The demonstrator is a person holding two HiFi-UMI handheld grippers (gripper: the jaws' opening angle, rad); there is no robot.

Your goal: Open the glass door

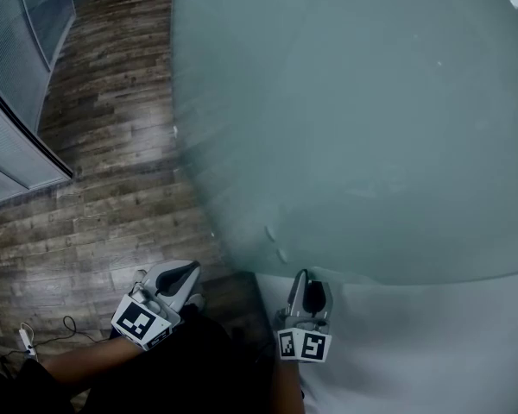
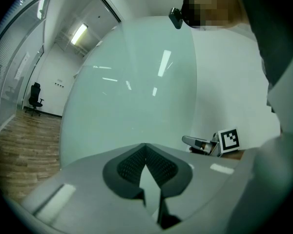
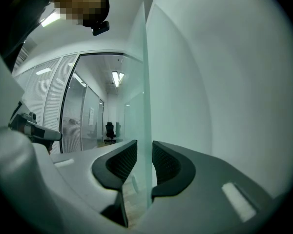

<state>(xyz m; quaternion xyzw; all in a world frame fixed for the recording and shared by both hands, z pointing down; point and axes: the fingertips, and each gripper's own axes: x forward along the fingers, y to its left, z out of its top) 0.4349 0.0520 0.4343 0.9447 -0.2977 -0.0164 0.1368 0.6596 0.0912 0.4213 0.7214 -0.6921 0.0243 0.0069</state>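
The right gripper [image 3: 143, 152] clamps the glass door [image 3: 142, 72] edge; pull level and steadily, avoiding twist. The left gripper [image 2: 146, 149] is closed, empty.

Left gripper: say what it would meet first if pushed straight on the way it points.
The left gripper, closed, faces the frosted glass door. Going straight on, it would likely meet that pane first; the gap to it is unclear.
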